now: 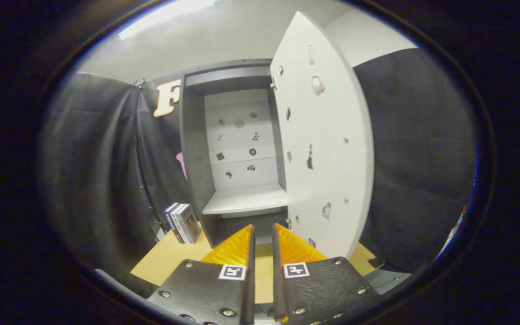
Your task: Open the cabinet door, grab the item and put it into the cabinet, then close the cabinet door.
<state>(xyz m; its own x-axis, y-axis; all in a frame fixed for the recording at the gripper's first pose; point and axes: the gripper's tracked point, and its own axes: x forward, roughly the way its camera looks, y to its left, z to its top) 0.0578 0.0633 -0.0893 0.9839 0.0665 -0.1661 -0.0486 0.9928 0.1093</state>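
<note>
The dark cabinet (pixel 194 153) stands on a wooden table, and its white door (pixel 327 149) is swung wide open to the right. Inside, a white shelf (pixel 246 201) sits bare in front of a white back panel with small stickers. The item, a small stack of upright book-like boxes (pixel 183 223), stands on the table just left of the cabinet's base. My gripper (pixel 263 225) hovers over the table in front of the cabinet's bottom edge. Its fingers are drawn close with only a narrow slit between them and hold nothing.
The wooden table (pixel 165 259) carries the cabinet and ends close below my fingers. Black cloth walls hang to the left and right. The open door's lower corner reaches over the table just right of my fingers.
</note>
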